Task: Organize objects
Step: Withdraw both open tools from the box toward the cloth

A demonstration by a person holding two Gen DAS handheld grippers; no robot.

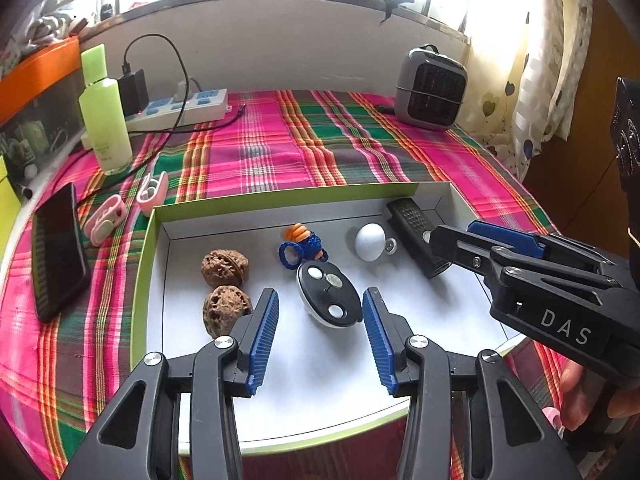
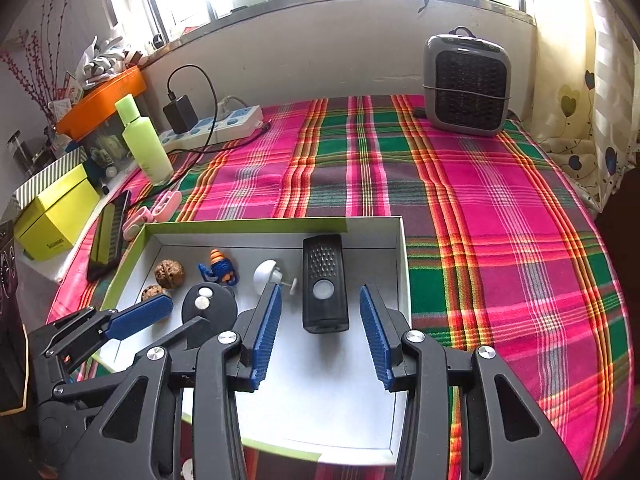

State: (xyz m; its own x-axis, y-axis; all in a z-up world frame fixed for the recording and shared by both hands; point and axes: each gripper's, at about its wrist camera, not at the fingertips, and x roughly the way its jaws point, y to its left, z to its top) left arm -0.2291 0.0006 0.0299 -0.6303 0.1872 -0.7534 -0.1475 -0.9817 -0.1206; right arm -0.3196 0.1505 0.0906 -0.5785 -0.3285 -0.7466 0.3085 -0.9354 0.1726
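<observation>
A shallow white box with a green rim (image 1: 150,264) (image 2: 402,264) lies on the plaid cloth. In it are two walnuts (image 1: 224,268) (image 2: 170,274), a blue and orange toy (image 1: 302,242) (image 2: 220,270), a white knob (image 1: 370,240) (image 2: 265,274), a black oval remote (image 1: 328,294) (image 2: 208,306) and a black rectangular remote (image 1: 416,236) (image 2: 324,284). My left gripper (image 1: 320,304) is open, its fingers on either side of the oval remote. My right gripper (image 2: 320,300) is open around the near end of the rectangular remote. Neither holds anything.
Left of the box lie a black phone (image 1: 58,252) (image 2: 108,236) and pink clips (image 1: 108,220). Behind stand a green bottle (image 1: 105,112) (image 2: 146,144), a power strip (image 1: 180,106) with a charger, and a grey heater (image 1: 432,88) (image 2: 466,84). A yellow-green box (image 2: 56,212) sits at far left.
</observation>
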